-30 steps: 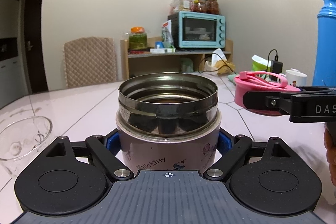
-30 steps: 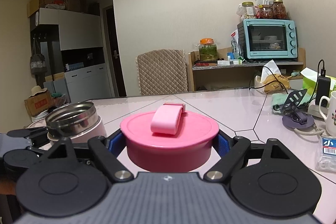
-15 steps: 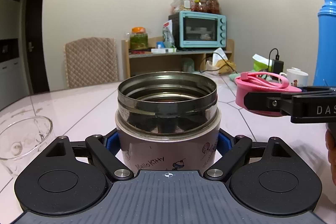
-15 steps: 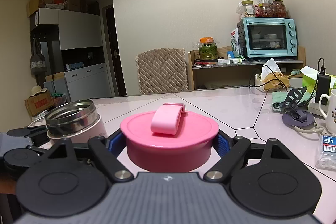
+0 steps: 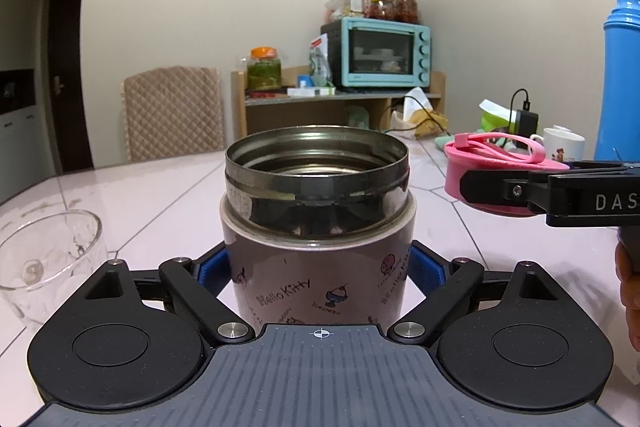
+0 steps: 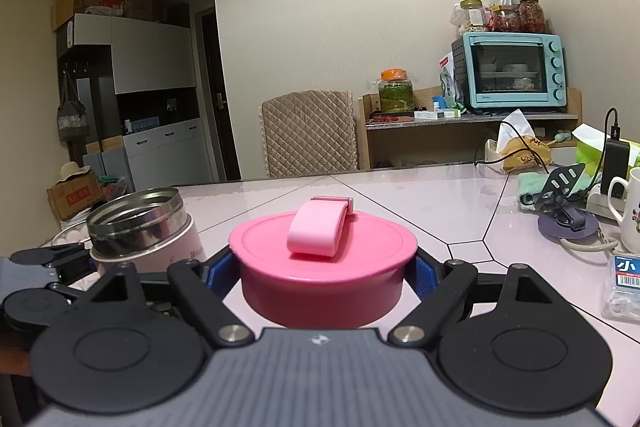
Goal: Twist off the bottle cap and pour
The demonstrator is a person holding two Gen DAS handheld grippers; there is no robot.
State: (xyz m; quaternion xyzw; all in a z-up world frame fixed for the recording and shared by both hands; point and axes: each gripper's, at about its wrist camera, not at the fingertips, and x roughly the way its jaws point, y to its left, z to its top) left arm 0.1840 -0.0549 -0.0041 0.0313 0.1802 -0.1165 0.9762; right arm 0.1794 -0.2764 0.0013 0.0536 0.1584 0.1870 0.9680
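Observation:
A pink Hello Kitty food jar (image 5: pixel 318 279) with a wide steel mouth stands open and upright on the table, and my left gripper (image 5: pixel 318 269) is shut on its body. The same jar (image 6: pixel 144 239) shows at the left of the right wrist view. Its pink screw cap (image 6: pixel 324 267), with a folded pink strap on top, is off the jar and held level above the table in my right gripper (image 6: pixel 324 277), shut on it. From the left wrist view the cap (image 5: pixel 486 167) hangs to the right of the jar. An empty clear glass (image 5: pixel 44 259) stands left of the jar.
The table (image 5: pixel 140 195) is pale pink with dark seams. A tall blue flask (image 5: pixel 618 87), a white mug (image 5: pixel 562 145) and a charger sit at the right. A phone stand (image 6: pixel 566 215), a small box (image 6: pixel 624 283) and a green cloth lie right. A chair (image 6: pixel 308 133) stands behind.
The right gripper has lowered the pink cap slightly and stays to the right of the jar. The jar and left gripper have barely moved.

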